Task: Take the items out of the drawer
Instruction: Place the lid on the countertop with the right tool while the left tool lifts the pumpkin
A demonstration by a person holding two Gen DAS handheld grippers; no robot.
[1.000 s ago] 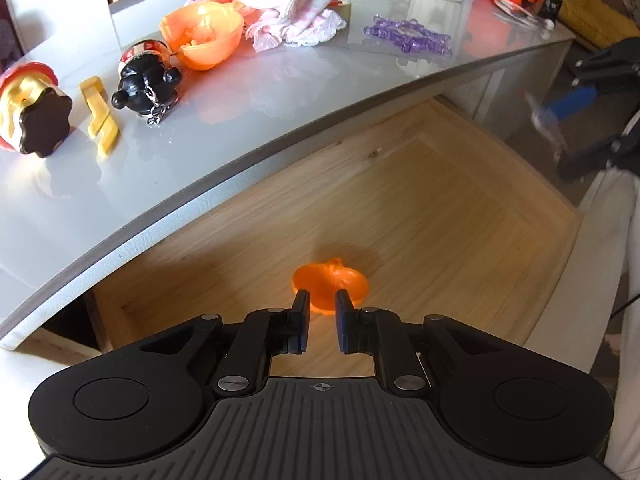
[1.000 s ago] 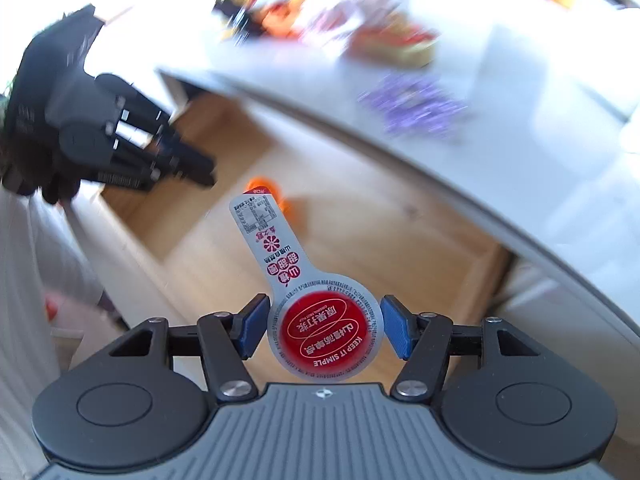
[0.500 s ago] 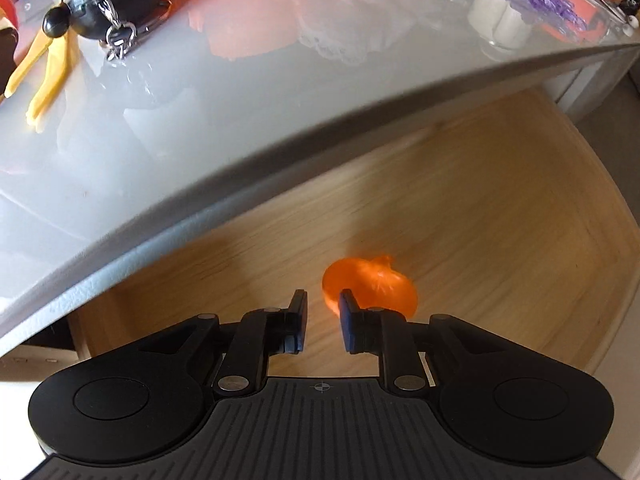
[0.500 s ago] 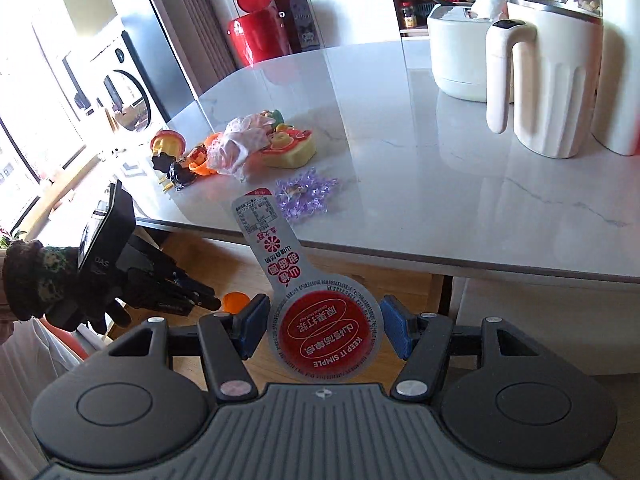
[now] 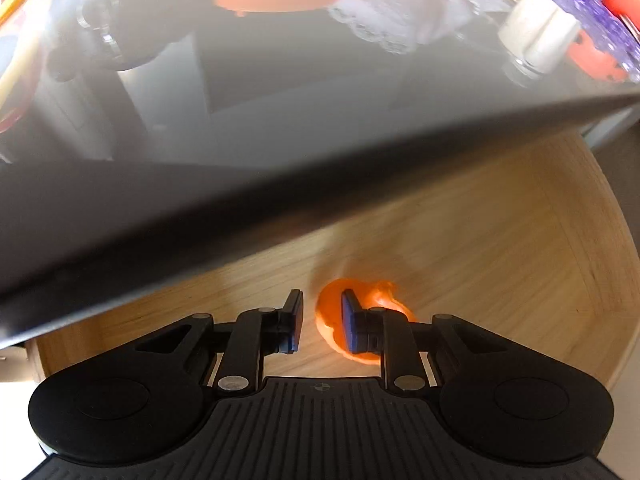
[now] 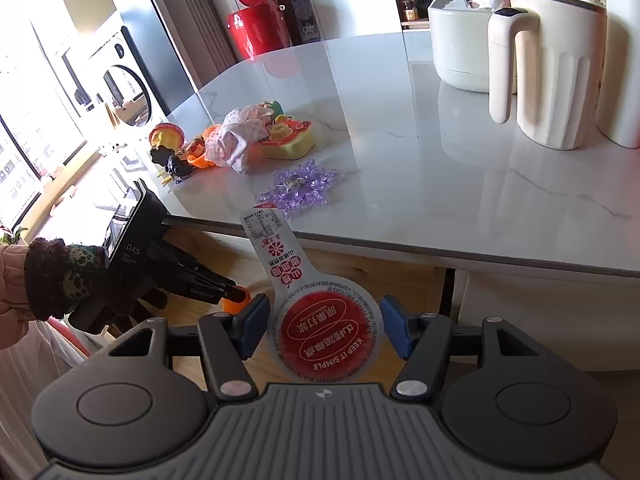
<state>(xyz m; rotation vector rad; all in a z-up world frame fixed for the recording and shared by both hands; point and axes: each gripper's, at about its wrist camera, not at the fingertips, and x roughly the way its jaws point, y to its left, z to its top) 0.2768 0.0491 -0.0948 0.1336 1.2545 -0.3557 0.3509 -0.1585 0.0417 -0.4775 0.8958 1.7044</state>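
An orange plastic shell (image 5: 376, 300) lies on the wooden floor of the open drawer (image 5: 500, 240). My left gripper (image 5: 321, 326) is low inside the drawer with its jaws a little apart. Its right finger (image 5: 354, 328) covers part of the shell, and the shell's left edge shows in the gap. My right gripper (image 6: 322, 332) is shut on a round red-and-white snack packet (image 6: 324, 344) with a long tab, held above the drawer's front. The right wrist view also shows the left gripper (image 6: 224, 288), held by a gloved hand (image 6: 60, 280), reaching the orange shell (image 6: 236, 305).
The grey countertop (image 5: 280, 120) overhangs the drawer, just above the left gripper. On it lie a purple crystal piece (image 6: 300, 188), a pink cloth (image 6: 244, 136), a yellow toy (image 6: 288, 140) and small figures. A cream jug (image 6: 548, 72) stands at the back right.
The left gripper has dropped under the counter edge and closed in on the orange shell, its jaws widening slightly. The right gripper has risen from the drawer to counter height, still holding the packet.
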